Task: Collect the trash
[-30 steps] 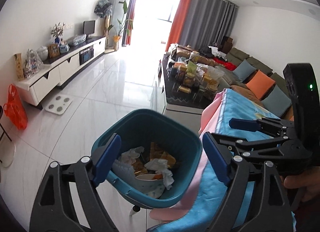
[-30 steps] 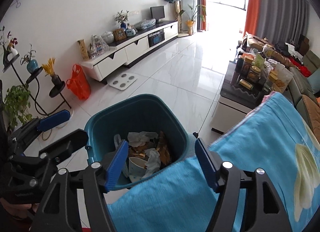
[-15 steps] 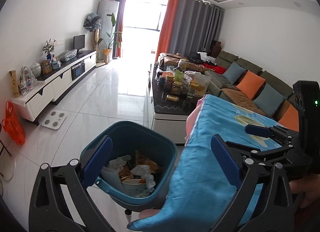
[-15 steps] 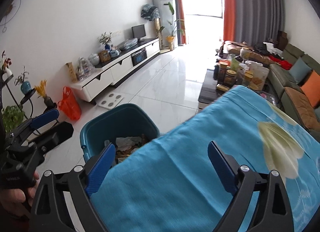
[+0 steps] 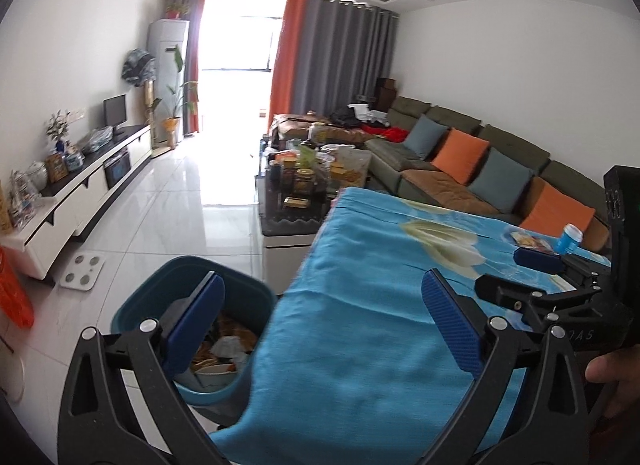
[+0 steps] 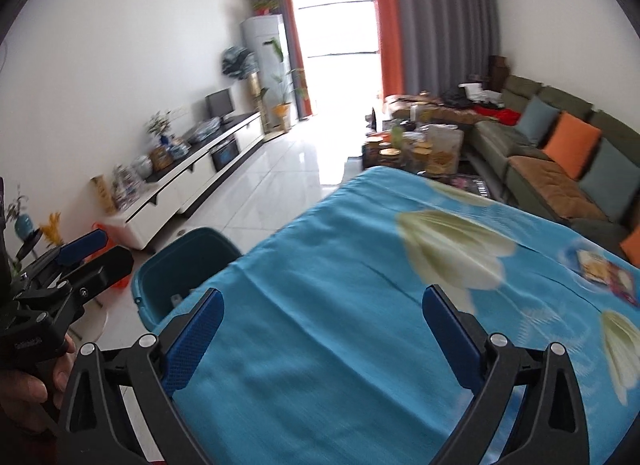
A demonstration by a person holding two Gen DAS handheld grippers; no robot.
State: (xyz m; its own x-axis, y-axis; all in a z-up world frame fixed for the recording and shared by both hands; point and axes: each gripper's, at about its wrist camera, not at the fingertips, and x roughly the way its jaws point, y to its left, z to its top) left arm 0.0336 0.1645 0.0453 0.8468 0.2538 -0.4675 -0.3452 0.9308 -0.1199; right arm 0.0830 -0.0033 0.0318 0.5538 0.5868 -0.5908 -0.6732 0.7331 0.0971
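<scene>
A long living room is stretching away toward a bright window with orange and grey curtains (image 5: pixel 320 53), a white TV cabinet (image 5: pixel 80 193) running along the wall left of the tongs and a green sofa (image 5: pixel 460 153) with orange and grey cushions lying off to the right. A table under a blue flowered cloth (image 5: pixel 360 305) is filling the space directly under and ahead of both tools.

The left gripper (image 5: pixel 320 313) is standing wide apart with nothing between its blue pads, its jaws having just been opening. Its left finger is hanging over the teal trash bin (image 5: pixel 240 293), which is sitting on the floor just beside the cloth's hanging edge, with crumpled paper and wrappers (image 5: pixel 228 345) lying inside.

The right gripper (image 6: pixel 322 315) is likewise spread wide and empty, its jaws having just been opening, poised above the cloth. Ahead and to its right, a flat colourful packet (image 6: pixel 608 271) is lying on the cloth, and in the left view a small blue-and-white container (image 5: pixel 570 239) is standing near it. The bin is sitting off to this gripper's left.
</scene>
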